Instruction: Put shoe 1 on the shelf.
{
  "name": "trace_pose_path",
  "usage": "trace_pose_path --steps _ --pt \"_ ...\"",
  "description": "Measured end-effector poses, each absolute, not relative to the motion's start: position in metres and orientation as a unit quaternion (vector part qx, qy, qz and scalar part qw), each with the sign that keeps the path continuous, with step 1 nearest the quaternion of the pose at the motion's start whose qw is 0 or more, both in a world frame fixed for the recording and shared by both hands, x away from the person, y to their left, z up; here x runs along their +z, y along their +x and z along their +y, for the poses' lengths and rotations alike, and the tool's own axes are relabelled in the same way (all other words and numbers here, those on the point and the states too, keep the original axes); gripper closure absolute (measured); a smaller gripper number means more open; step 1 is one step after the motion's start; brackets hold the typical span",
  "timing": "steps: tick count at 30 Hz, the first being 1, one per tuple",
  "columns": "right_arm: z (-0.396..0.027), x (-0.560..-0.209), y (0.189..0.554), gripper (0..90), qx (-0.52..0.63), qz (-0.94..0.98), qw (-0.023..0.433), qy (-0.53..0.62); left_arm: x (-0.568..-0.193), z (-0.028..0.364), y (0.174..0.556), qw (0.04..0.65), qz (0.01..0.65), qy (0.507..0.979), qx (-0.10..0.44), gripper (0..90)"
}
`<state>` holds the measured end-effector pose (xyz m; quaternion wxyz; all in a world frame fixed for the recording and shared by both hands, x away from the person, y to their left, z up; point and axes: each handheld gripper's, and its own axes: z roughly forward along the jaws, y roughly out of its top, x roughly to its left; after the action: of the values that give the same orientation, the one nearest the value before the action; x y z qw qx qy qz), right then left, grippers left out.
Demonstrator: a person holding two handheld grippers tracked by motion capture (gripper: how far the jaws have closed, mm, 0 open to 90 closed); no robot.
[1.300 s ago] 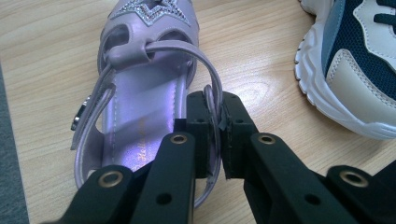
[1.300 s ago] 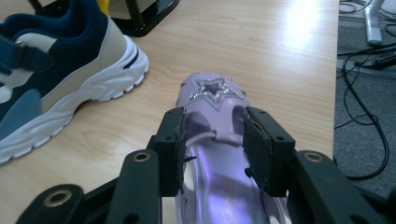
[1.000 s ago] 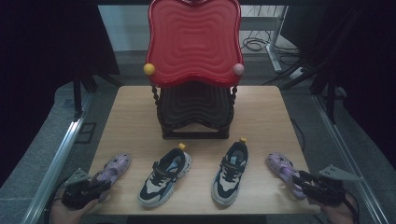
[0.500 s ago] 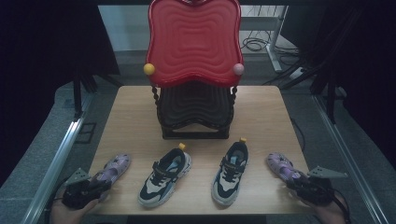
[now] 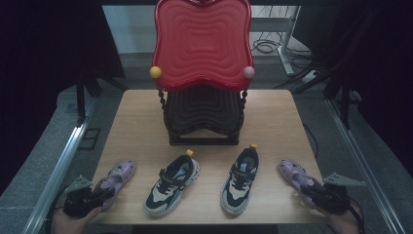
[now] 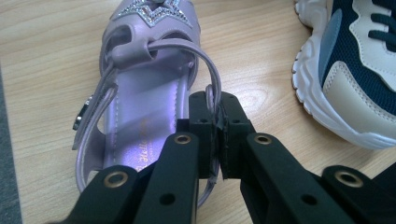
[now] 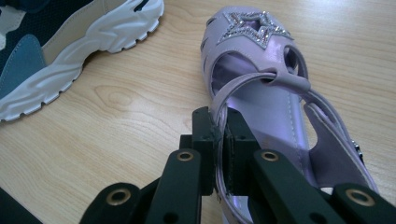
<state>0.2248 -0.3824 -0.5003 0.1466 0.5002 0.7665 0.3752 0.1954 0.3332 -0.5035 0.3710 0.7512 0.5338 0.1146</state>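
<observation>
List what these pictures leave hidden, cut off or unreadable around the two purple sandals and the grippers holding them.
- Left sandal: heel cut off by the left gripper view's bottom edge; the left gripper covers part of its strap.
- Insole lettering: too small and half covered to read.
- Right sandal: heel hidden behind the right gripper.
- High view: both grips too small and dark to judge.

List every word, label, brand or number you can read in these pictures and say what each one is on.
Gold cursive print on the insole of the left purple sandal: too blurred and partly hidden by the left gripper to read.
Right purple sandal, sneakers, red rack, table: no text to be seen.
</observation>
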Motion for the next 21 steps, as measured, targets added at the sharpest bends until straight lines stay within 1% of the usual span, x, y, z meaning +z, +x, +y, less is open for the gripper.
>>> trace_pose_path --steps 13,21 --pt "-0.387 -0.494 0.224 85.8 0.387 0.751 0.161 0.510 -0.490 0.345 0.199 0.397 0.558 0.717 0.128 86.9" --pt "-0.390 -0.488 0.221 85.9 0.400 0.734 0.180 0.519 -0.483 0.348 0.201 0.425 0.555 0.703 0.135 86.8"
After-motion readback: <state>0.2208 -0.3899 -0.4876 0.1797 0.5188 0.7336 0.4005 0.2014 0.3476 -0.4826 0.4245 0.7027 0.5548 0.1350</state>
